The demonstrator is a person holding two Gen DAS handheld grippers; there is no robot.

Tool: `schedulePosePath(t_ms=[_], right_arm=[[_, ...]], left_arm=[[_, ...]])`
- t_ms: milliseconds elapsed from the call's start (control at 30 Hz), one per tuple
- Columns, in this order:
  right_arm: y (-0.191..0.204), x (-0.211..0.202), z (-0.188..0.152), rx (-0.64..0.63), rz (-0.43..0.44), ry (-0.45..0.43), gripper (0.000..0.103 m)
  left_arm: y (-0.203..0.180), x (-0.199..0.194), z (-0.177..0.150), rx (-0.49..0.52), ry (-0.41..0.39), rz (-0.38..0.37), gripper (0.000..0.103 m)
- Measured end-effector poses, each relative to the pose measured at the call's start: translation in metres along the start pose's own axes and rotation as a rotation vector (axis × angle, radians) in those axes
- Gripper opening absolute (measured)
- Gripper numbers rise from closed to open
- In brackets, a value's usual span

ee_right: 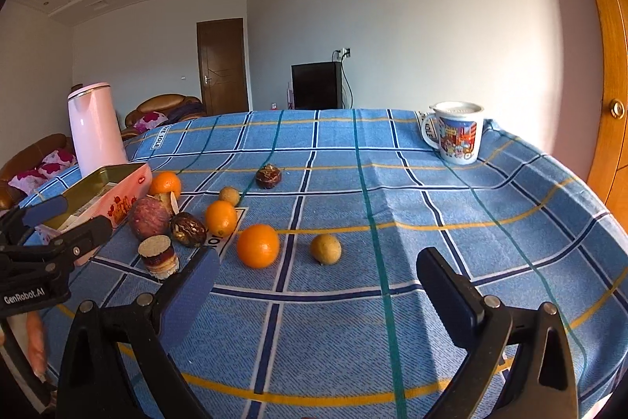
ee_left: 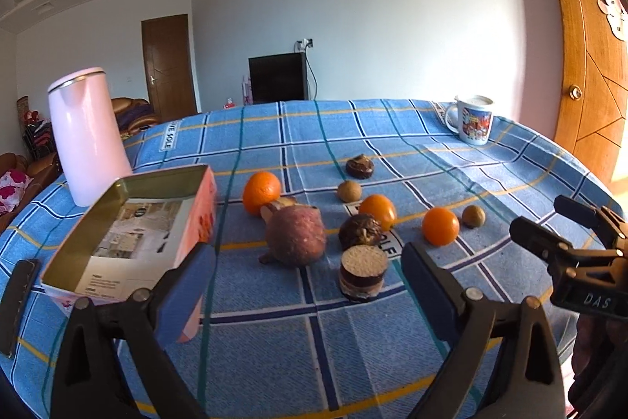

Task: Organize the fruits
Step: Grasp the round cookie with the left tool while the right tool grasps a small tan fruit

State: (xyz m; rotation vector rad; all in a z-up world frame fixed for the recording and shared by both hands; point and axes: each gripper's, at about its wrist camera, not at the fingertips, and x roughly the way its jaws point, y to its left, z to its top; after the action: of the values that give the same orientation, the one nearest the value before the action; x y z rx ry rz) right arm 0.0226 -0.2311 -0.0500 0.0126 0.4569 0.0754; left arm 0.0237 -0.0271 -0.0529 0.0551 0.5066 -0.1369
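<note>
Fruits lie on the blue checked tablecloth (ee_left: 274, 340). Three oranges (ee_left: 261, 192) (ee_left: 378, 210) (ee_left: 440, 225), two small tan round fruits (ee_left: 349, 191) (ee_left: 473, 216), a big reddish root-like fruit (ee_left: 295, 240), two dark brown fruits (ee_left: 360, 231) (ee_left: 359, 166) and a cut dark cylinder piece (ee_left: 362, 273). An open pink tin box (ee_left: 129, 234) stands to their left. My left gripper (ee_left: 308, 273) is open and empty, just before the cylinder piece. My right gripper (ee_right: 318, 279) is open and empty, near an orange (ee_right: 258, 246) and a tan fruit (ee_right: 325, 249); it also shows in the left wrist view (ee_left: 549, 222).
A pink kettle (ee_left: 88, 134) stands behind the tin at the far left. A printed mug (ee_left: 473, 118) stands at the far right of the table. A wooden door (ee_left: 581, 65) is at the right, beyond the table's edge.
</note>
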Motion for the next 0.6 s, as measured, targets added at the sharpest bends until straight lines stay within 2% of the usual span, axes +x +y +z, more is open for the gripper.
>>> schedulePosePath(t_ms=[67, 133, 167, 267, 333, 400, 600], right_arm=[[-0.003, 0.005, -0.003, 0.0, 0.006, 0.02, 0.094], [-0.005, 0.012, -0.005, -0.003, 0.017, 0.052, 0.082], [-0.006, 0.015, -0.006, -0.003, 0.024, 0.067, 0.079], [-0.008, 0.021, -0.006, -0.009, 0.04, 0.09, 0.076], [-0.008, 0.025, -0.004, -0.019, 0.047, 0.103, 0.066], [-0.009, 0.03, 0.0, -0.024, 0.049, 0.128, 0.065], [-0.013, 0.053, 0.01, -0.033, 0.026, 0.218, 0.063]], left_arm=[[-0.005, 0.006, -0.003, 0.006, 0.028, -0.028, 0.085], [-0.011, 0.012, -0.004, 0.009, 0.054, -0.049, 0.078], [-0.013, 0.015, -0.004, 0.011, 0.069, -0.061, 0.077], [-0.02, 0.025, -0.005, 0.019, 0.124, -0.104, 0.055], [-0.022, 0.029, -0.004, 0.016, 0.15, -0.13, 0.051], [-0.026, 0.031, -0.003, 0.028, 0.16, -0.136, 0.045], [-0.025, 0.043, 0.003, 0.025, 0.209, -0.154, 0.044]])
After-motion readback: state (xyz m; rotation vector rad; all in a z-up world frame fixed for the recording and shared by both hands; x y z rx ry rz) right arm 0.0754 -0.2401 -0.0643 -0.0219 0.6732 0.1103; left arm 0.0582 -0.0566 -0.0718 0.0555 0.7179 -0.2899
